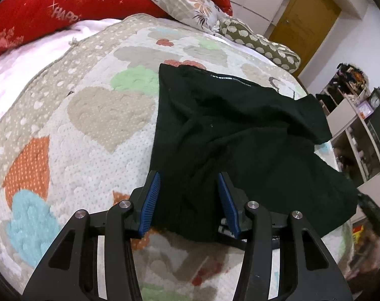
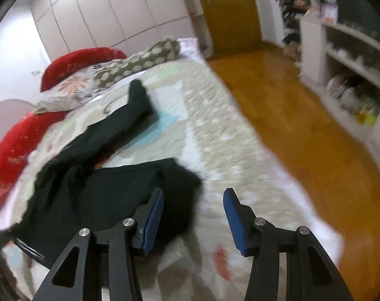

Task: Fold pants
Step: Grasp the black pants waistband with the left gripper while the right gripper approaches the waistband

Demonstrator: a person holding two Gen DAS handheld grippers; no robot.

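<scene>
Black pants lie rumpled on the bed, folding barely begun; left gripper jaws spread astride the near hem, right gripper jaws spread over quilt beside the cloth; next: pinch both corners.

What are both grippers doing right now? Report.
Left gripper: open, jaws straddling the black fabric pants, not pinching.
Right gripper: open, empty.

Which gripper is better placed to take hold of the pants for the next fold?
Left. The left gripper straddles the near edge of the black pants, cloth between its open pads. The right gripper is open over bare quilt, beside the pants.
</scene>
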